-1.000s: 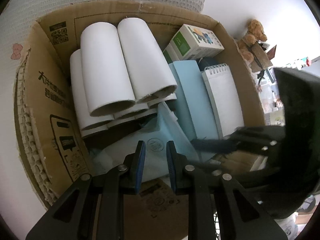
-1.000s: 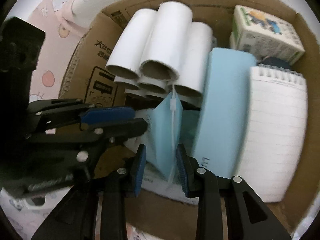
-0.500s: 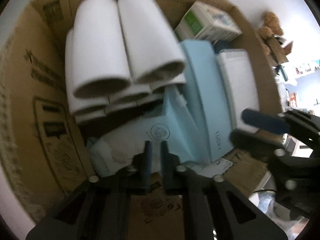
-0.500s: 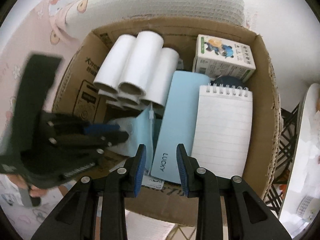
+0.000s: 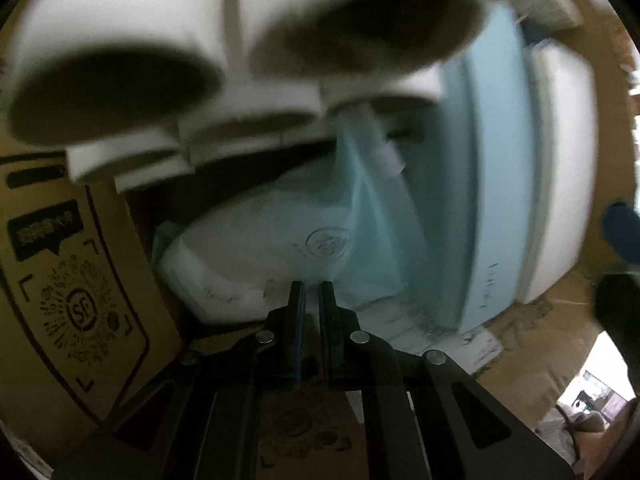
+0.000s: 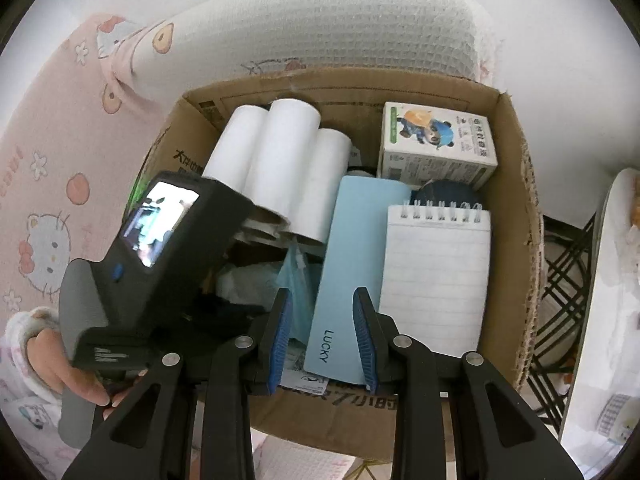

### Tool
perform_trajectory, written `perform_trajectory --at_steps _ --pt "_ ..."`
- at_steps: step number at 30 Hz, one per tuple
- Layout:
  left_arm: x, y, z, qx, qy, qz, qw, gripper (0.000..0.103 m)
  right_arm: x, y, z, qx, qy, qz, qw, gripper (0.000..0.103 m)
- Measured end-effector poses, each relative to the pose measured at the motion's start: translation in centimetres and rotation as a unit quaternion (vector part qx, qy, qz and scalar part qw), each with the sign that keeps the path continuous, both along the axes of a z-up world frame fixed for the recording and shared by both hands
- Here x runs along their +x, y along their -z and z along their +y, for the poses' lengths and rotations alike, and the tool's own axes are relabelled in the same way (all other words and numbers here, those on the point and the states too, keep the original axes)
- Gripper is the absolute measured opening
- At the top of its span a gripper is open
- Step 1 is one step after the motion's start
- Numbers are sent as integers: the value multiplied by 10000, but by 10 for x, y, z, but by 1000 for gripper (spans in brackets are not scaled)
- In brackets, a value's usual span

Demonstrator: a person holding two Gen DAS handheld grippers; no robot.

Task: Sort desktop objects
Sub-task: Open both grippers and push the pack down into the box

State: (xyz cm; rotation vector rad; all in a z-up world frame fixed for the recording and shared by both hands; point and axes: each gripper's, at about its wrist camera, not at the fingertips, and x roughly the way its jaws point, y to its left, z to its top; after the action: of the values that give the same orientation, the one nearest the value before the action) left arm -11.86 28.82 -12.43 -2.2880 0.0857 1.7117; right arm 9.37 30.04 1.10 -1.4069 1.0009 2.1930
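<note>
On a pink cartoon-print cloth (image 6: 48, 148), backed by white waffle-weave fabric (image 6: 360, 28), stands an open cardboard box (image 6: 516, 208). It holds white rolls (image 6: 280, 156), a light blue case (image 6: 352, 264) lettered "LUCKY", a spiral notepad (image 6: 436, 280), a panda-print carton (image 6: 436, 144) and a pale blue bag (image 5: 320, 236) (near left of the case). Since a second ago the left gripper (image 5: 311, 292) has dropped into the box; its jaws, closing until half a second ago, are nearly together, pinching nothing visible. The right gripper (image 6: 322, 336) has risen; its jaws stand partly apart, empty. "SF" marks the box wall.
</note>
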Motion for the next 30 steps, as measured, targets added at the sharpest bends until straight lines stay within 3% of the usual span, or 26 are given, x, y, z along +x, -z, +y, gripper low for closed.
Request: perform_trajectory --at_steps 6,11,16,20,25,28,30 --pt "-3 -2 7 -185 97 -22 9998 8 3 2 4 -55 85 -91 9999 27" --pt "10 -27 5 -135 312 798 9962 8 -1 13 -4 -302 -12 -268 9992 27" --pt "14 -58 -12 247 308 1340 9902 9 -10 16 -13 -365 -174 -526 9978 27" --pt "12 -88 -37 368 142 2064 9777 9 -24 21 -21 -688 -327 -531 9957 27" --pt "16 -122 -64 817 174 2764 9574 9 -59 34 -31 -1139 -602 -620 9897 27" --pt "23 -132 -104 1109 15 3203 9408 8 -78 38 -37 -1110 -732 -681 9888 27" --pt "21 -132 -127 1319 -105 3304 9345 8 -90 37 -42 -793 -806 -682 9912 26"
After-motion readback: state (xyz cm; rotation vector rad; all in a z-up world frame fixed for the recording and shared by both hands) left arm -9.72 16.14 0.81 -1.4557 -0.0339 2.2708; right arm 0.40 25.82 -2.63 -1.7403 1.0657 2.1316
